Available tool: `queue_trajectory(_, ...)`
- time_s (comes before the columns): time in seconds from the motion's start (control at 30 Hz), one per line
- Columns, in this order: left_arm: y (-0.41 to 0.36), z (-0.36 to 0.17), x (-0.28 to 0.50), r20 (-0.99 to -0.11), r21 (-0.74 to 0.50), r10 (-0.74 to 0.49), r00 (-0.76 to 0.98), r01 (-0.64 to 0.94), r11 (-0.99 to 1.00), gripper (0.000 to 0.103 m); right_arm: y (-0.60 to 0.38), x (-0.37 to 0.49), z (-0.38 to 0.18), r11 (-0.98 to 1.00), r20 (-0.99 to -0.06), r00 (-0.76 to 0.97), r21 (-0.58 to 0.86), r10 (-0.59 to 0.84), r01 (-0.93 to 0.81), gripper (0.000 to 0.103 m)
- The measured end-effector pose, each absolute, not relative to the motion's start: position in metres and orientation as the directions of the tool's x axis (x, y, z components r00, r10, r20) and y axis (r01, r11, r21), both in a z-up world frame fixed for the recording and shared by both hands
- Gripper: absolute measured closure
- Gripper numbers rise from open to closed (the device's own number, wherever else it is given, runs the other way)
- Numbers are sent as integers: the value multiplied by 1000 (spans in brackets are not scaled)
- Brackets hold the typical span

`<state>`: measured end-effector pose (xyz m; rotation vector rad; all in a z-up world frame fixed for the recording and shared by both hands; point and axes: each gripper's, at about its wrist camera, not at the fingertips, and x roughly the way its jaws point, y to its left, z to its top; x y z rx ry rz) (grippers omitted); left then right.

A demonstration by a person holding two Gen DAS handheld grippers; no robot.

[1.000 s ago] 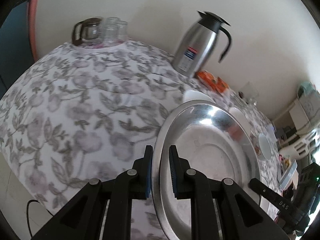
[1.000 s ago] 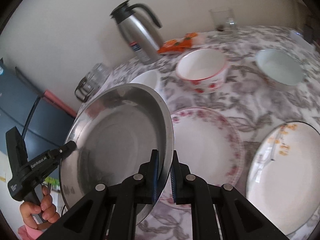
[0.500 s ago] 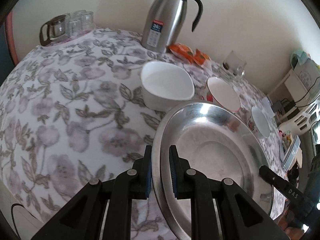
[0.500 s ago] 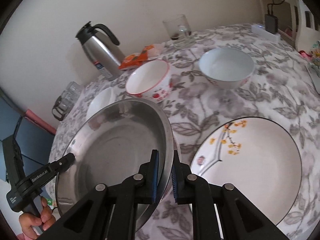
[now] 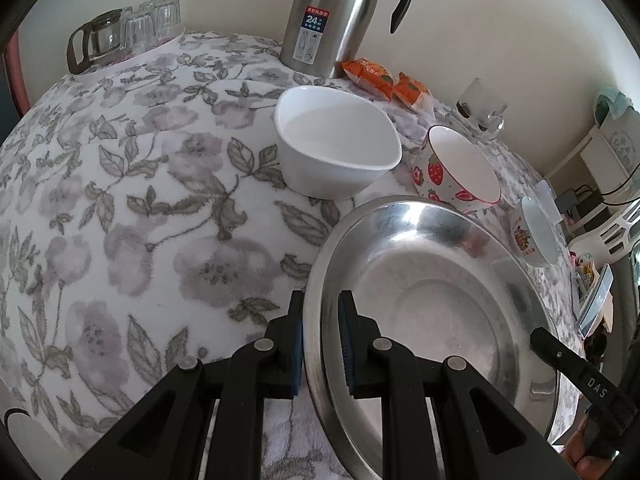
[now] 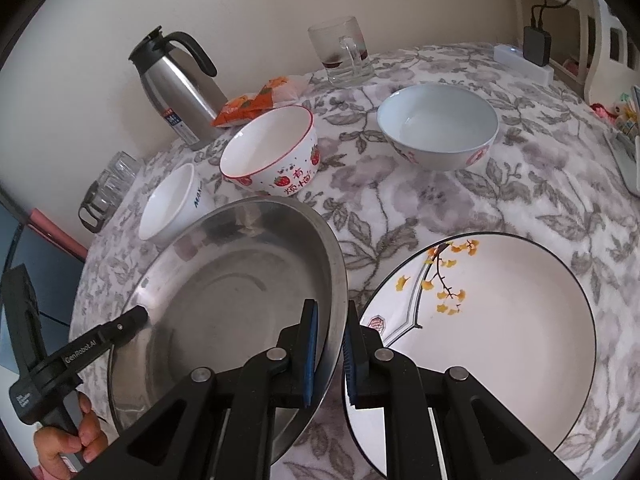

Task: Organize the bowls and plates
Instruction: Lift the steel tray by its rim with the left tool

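Three bowls on the bench: a plain white bowl, a strawberry bowl, a pale blue bowl. Two plates: one steel plate, one white plate. One thermos, one glass mug, maybe two orange snack packets

Soft, even daylight, sharp focus, fisheye bending at edges, glare on the steel plate.

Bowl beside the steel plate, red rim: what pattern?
Red strawberries on white bowl, clearest in right wrist view.
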<state>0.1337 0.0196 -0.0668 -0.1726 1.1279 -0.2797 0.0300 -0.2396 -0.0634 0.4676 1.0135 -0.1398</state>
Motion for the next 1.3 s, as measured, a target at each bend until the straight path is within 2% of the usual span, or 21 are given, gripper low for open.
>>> queue_trajectory(0.6,14,-84,135,-886,-255,-291,362,145,956,86,-238,33,-75,897,-875,479,264,68,354,89)
queue_trajectory(1.3,12,-84,144,-871,-223,-267,413,152,963,84,-232,40,-79,917,-875,483,219,34,333,88)
